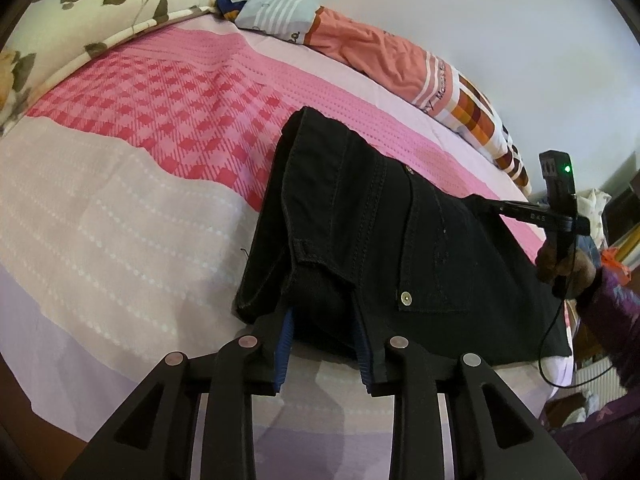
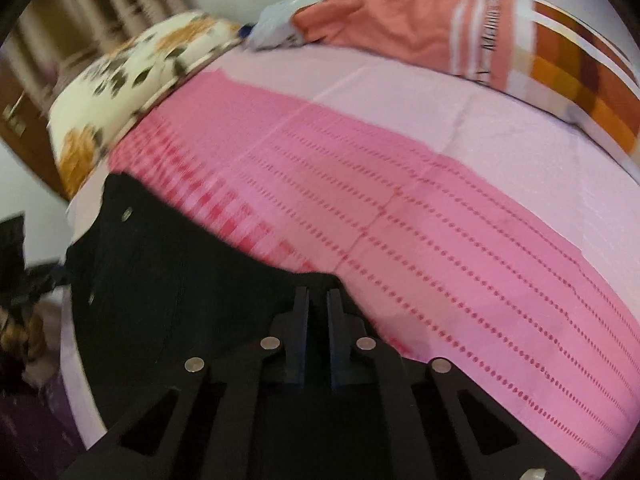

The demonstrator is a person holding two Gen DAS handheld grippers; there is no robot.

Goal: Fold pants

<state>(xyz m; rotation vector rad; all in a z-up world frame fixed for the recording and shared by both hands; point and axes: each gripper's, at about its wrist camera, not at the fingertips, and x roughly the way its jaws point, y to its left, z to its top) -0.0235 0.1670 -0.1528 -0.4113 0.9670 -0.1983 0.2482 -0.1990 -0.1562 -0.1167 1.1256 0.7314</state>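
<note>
The left claw (image 1: 325,344) has its two blue-padded fingers (image 1: 282,350) apart, with a thick bunch of the black pants (image 1: 384,240) sitting between them at the waistband end. The pads seem to touch the cloth on both sides, but whether they really press it I cannot tell. The right claw (image 2: 318,320) has its fingers (image 2: 300,320) close together with only a narrow gap, and it is over the dark fabric of the pants (image 2: 168,280). If cloth is caught in this gap is not clear, because the view is blurred.

The left wrist view shows the right claw (image 1: 520,214) from the side, at the far edge of the pants, with the person's hand (image 1: 568,266) on its handle and a green light above. The right wrist view does not show the left claw clearly, but it shows more of the bed beyond.

The pants lie folded on the pink patterned bedsheet (image 1: 168,112), near the edge of the bed. A back pocket with a metal rivet (image 1: 406,298) faces up, and the stitched seams and a belt loop are visible. A floral pillow (image 1: 80,12) and an orange blanket (image 1: 384,56) lie at the far side of the bed.
</note>
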